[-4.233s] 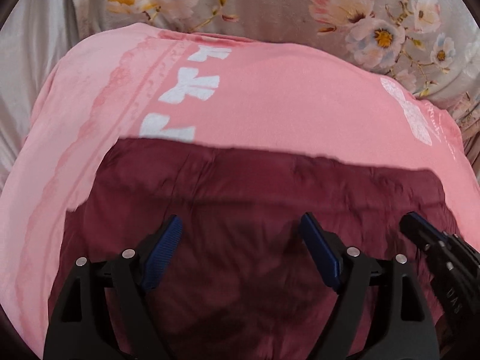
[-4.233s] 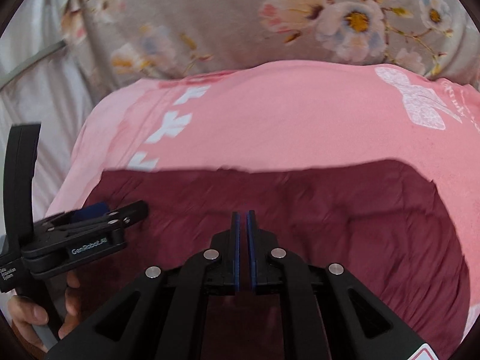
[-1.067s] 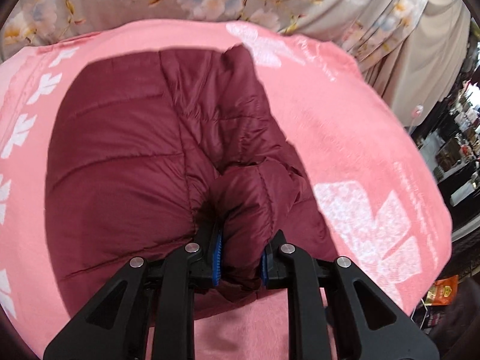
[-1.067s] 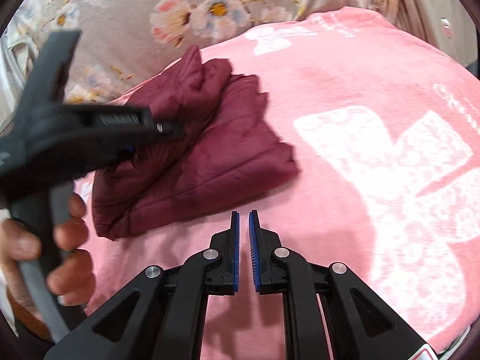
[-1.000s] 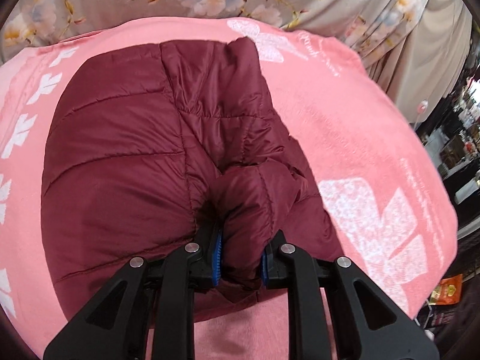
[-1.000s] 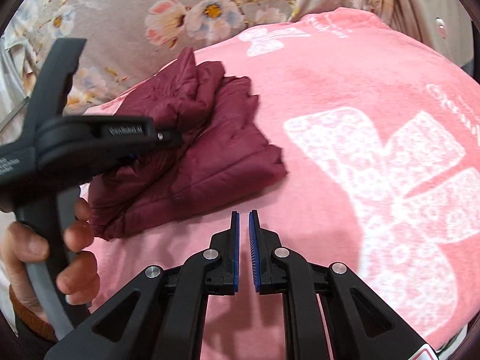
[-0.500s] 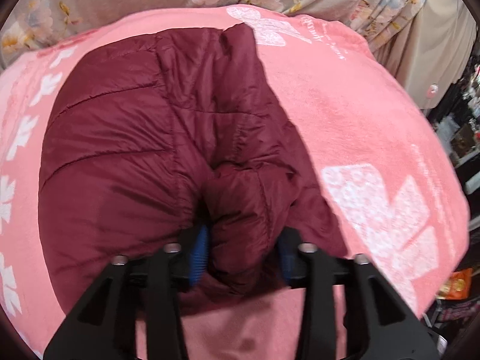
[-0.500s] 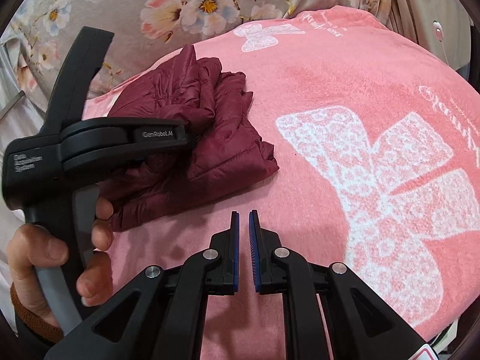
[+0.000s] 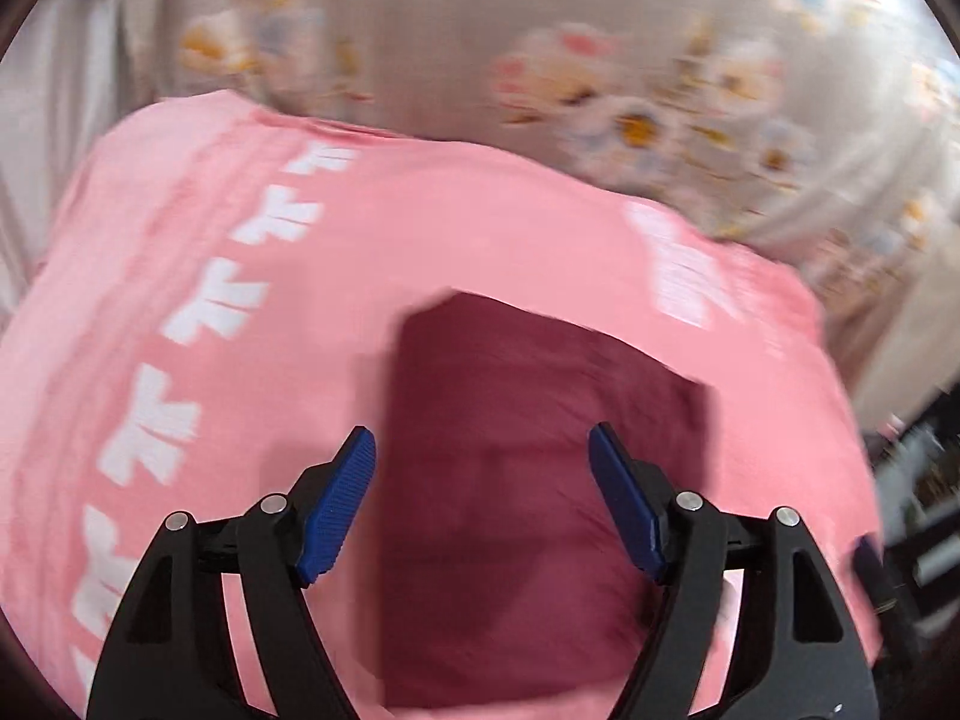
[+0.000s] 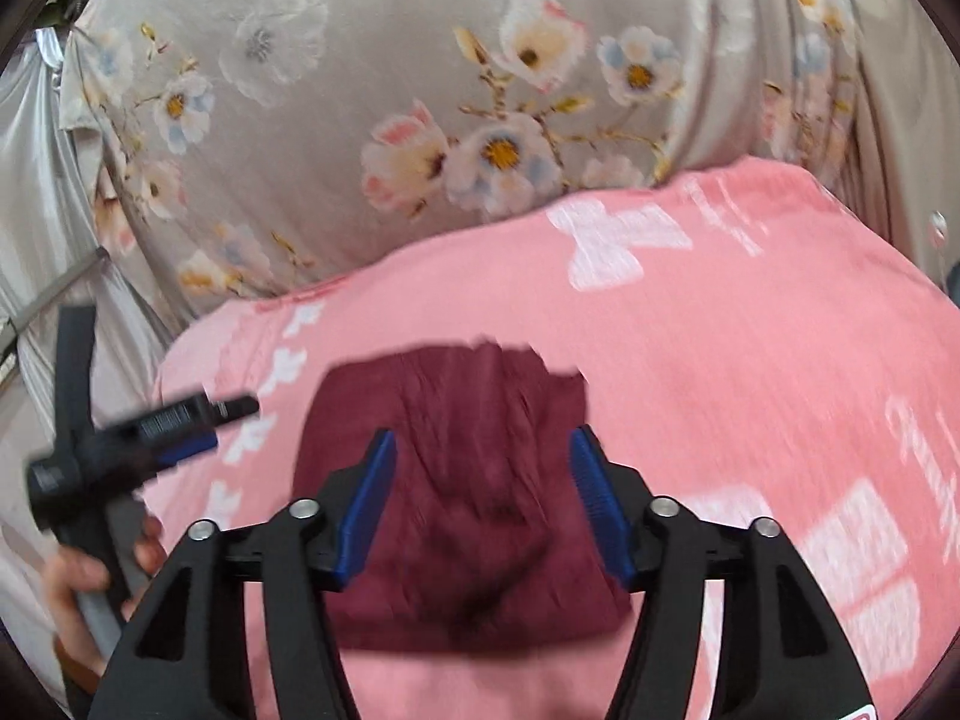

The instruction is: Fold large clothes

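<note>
A maroon quilted jacket point(image 9: 528, 480) lies folded into a compact rectangle on a pink blanket point(image 9: 420, 240); it also shows in the right wrist view point(image 10: 462, 480). My left gripper point(image 9: 482, 498) is open and empty, held just above the near part of the jacket. My right gripper point(image 10: 483, 504) is open and empty too, over the jacket's middle. In the right wrist view the left gripper point(image 10: 150, 426) appears at the left, held by a hand. Both views are motion-blurred.
The pink blanket point(image 10: 750, 360) with white bow prints covers the surface. A grey floral curtain point(image 10: 420, 90) hangs behind it. Dark furniture point(image 9: 918, 480) stands past the blanket's right edge.
My left gripper has let go of the jacket fold and opened wide, pulling back. My right gripper has opened from shut and swung over the jacket. The jacket now lies flat.
</note>
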Demonstrator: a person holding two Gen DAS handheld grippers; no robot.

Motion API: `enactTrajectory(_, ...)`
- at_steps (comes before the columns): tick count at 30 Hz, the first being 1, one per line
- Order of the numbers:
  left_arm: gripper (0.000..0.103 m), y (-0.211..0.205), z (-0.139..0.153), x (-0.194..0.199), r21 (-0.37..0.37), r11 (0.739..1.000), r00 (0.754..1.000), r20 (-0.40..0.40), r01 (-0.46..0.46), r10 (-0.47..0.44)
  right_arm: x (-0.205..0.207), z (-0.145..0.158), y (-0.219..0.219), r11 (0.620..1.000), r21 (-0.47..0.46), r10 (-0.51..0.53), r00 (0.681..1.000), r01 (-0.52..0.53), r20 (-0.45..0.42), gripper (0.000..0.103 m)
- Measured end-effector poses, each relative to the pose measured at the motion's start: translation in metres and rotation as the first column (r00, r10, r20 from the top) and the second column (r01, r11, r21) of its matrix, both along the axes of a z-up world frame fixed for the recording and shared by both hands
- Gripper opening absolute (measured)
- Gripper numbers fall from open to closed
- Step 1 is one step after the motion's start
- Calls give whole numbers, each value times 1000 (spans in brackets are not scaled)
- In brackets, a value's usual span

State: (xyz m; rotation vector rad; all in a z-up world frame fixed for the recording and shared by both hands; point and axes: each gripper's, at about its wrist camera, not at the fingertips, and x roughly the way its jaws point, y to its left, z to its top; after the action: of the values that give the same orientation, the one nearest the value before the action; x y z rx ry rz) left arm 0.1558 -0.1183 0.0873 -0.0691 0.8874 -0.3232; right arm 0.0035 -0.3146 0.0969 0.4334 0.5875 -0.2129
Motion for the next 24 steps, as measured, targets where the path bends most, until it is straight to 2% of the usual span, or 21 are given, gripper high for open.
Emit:
enactTrajectory(3, 71, 2, -11, 29, 41, 997, 998, -16, -62, 63, 60, -9, -14, 998, 54, -7, 998, 11, -64, 62)
enactTrajectory(8, 71, -10, -35, 52, 105, 992, 996, -50, -66, 72, 125, -54, -25, 990, 138, -5, 973, 38, -229, 62)
enactTrajectory(10, 71, -18, -43, 55, 124, 991, 997, -57, -50, 58, 143, -76, -27, 993, 106, -14, 949, 50, -314, 59)
enactTrajectory(12, 71, -26, -51, 57, 132, 991, 997, -67, -32, 41, 152, -90, -26, 997, 60, -15, 938, 38, -347, 30)
enactTrajectory(13, 71, -29, -54, 59, 137, 990, 997, -73, -26, 36, 154, -97, -29, 997, 67, -3, 937, 28, -348, 7)
enactTrajectory(15, 71, -40, -62, 59, 152, 988, 996, -84, -3, 16, 148, -97, -37, 997, 62, -18, 946, 40, -324, 4)
enactTrajectory(17, 71, -51, -69, 61, 169, 986, 996, -86, 14, 1, 141, -94, -46, 997, -22, -76, 948, 72, -308, 4)
enactTrajectory(20, 71, -68, -81, 64, 176, 984, 995, -97, 38, -21, 140, -103, -55, 990, -112, -124, 935, 91, -333, 4)
enactTrajectory(24, 72, -91, -97, 64, 198, 978, 995, -95, 62, -44, 143, -126, -68, 981, -168, -150, 918, 94, -367, 4)
